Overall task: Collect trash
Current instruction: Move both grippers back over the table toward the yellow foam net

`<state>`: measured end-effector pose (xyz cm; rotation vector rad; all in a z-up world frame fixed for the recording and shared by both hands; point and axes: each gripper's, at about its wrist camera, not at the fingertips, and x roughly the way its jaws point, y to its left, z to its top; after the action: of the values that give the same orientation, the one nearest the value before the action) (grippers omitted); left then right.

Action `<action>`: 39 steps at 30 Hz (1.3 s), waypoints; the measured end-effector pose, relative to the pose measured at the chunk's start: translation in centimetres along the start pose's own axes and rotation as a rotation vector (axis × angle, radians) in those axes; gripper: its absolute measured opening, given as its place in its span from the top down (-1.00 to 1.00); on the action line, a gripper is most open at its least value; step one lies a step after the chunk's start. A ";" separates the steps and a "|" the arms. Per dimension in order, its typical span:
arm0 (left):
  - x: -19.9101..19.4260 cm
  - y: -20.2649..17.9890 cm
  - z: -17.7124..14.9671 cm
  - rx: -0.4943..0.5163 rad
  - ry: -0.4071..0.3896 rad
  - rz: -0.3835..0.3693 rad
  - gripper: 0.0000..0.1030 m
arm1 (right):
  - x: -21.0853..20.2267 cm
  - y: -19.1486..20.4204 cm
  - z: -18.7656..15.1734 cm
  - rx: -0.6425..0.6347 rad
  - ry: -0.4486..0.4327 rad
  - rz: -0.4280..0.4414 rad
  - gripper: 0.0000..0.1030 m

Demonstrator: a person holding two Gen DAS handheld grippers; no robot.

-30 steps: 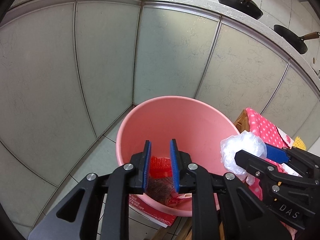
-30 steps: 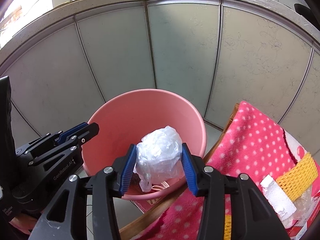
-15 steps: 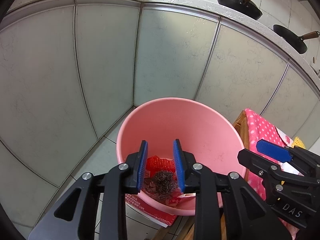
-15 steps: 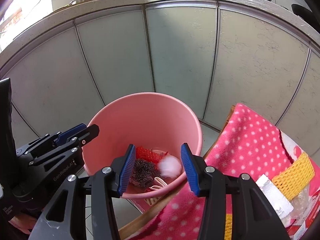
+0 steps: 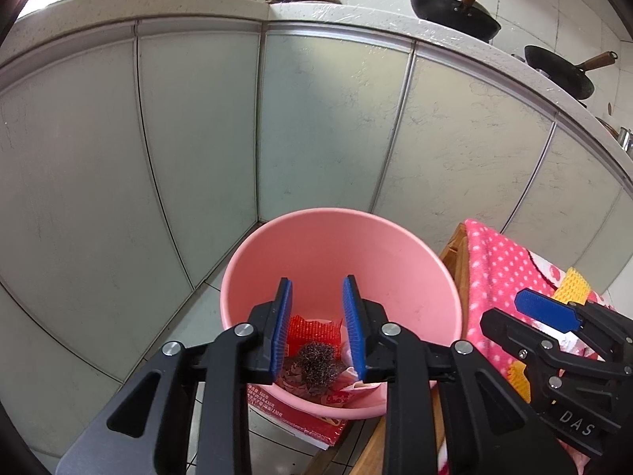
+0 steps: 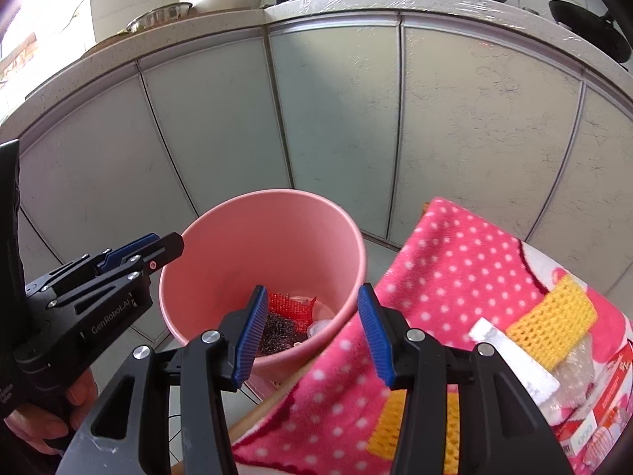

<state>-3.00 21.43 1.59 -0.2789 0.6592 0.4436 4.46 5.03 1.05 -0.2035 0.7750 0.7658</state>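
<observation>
Both hand-held grippers, left (image 5: 316, 324) and right (image 6: 312, 336), are held wide and empty over the pink bin (image 6: 221, 237). Remaining trash on the surface (image 6: 455, 277): yellow foam net (image 6: 554, 320), white foam block (image 6: 514, 360). Light, soft, crushable; best pinched across the middle.

Left gripper (image 5: 316, 308): jaws parted with nothing between them, poised over the near rim of the bucket.
Pink bucket (image 5: 395, 253): stands on the tiled floor just beside the cabinet doors.
Bucket contents: a steel wool ball (image 5: 318, 364) lies in front of a red mesh piece (image 5: 314, 329), with crumpled wrappers around them.
Right gripper (image 5: 554, 316): enters from the right edge, above the polka-dot cloth (image 5: 498, 273); only one blue pad shows.
Countertop: two black pans (image 5: 455, 8) with wooden handles.
Under the bucket: a red packet (image 5: 300, 419).
</observation>
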 end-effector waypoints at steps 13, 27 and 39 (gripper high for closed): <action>-3.2 -3.5 0.4 0.067 -0.034 -0.028 0.48 | -4.6 -2.3 -1.6 0.063 -0.048 -0.048 0.09; -5.6 -8.7 -0.6 0.155 -0.037 -0.098 0.47 | -10.2 -6.4 -4.4 0.171 -0.094 -0.177 0.08; -6.6 -13.7 -2.6 0.255 -0.024 -0.157 0.47 | -13.1 -10.2 -8.1 0.262 -0.092 -0.239 0.08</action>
<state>-2.41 6.45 5.37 -0.0826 0.6579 0.2092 0.91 -12.91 3.40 -0.0235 0.7396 0.4393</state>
